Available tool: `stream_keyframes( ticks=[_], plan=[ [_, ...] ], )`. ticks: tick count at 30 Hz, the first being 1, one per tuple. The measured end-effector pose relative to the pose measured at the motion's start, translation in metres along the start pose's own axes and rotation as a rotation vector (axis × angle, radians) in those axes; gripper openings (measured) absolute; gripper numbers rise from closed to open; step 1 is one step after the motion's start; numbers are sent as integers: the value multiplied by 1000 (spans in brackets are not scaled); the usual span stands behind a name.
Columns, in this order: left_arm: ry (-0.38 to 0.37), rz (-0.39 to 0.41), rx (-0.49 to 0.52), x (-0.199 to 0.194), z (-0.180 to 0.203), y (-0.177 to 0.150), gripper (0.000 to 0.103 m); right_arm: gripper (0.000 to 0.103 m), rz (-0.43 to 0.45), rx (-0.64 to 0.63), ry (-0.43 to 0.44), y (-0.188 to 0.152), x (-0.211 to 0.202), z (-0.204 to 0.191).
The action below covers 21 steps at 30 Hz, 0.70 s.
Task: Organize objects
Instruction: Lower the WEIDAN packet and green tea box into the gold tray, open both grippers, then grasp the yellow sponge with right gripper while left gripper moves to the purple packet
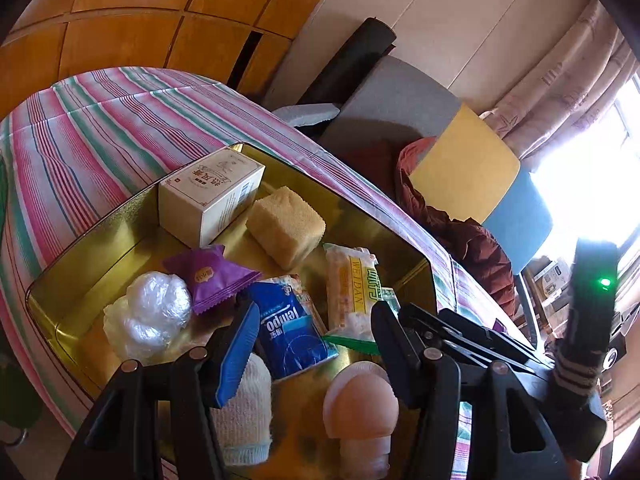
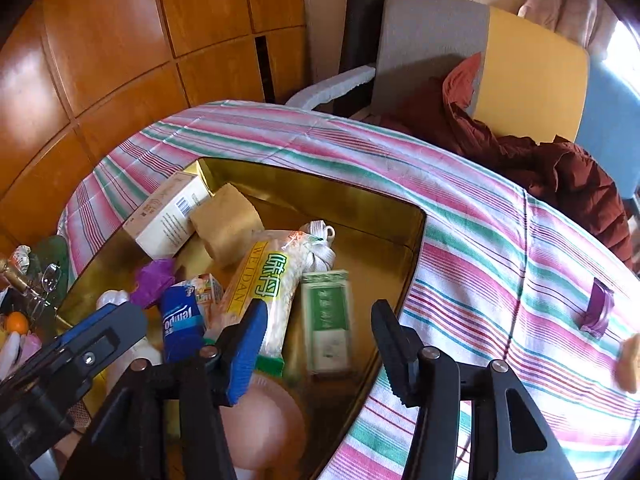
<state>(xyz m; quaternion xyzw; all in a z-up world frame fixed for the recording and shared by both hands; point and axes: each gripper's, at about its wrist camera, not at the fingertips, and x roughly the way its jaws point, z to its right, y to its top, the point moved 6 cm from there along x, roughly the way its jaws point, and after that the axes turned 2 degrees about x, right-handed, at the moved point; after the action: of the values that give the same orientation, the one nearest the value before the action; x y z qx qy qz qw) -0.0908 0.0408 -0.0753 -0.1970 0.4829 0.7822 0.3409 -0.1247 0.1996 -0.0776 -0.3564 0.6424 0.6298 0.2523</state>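
Note:
A gold tin tray (image 1: 72, 280) (image 2: 384, 216) sits on a striped cloth. It holds a cream box (image 1: 208, 196) (image 2: 168, 216), a tan sponge (image 1: 286, 226) (image 2: 226, 224), a purple packet (image 1: 208, 276), a crumpled plastic bag (image 1: 148, 316), a blue Tempo tissue pack (image 1: 292, 332) (image 2: 180, 324), a Weidan snack (image 1: 352, 288) (image 2: 264, 280) and a pink mushroom-shaped piece (image 1: 360, 404). A blurred green and white packet (image 2: 326, 316) lies in the tray between my right fingers. My left gripper (image 1: 312, 344) is open above the tissue pack. My right gripper (image 2: 318, 348) is open and empty.
The striped cloth (image 2: 500, 260) covers the table. A purple item (image 2: 598, 308) and a tan round item (image 2: 628, 364) lie on it at the right. A chair with a dark red jacket (image 2: 540, 160) stands behind. Wooden cabinets (image 2: 100, 60) are at the left.

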Motion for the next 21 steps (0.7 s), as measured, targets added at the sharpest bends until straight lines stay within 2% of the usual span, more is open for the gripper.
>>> stream_keyframes(
  ticks=[11,21],
  plan=[
    [-48,-32,75,1,26,-13,59,59,18,113,-43,-27,-33,48],
    [-161,-76,249,-8,81,-40,59,62,-18,179,-126,-71,-49,110]
  ],
)
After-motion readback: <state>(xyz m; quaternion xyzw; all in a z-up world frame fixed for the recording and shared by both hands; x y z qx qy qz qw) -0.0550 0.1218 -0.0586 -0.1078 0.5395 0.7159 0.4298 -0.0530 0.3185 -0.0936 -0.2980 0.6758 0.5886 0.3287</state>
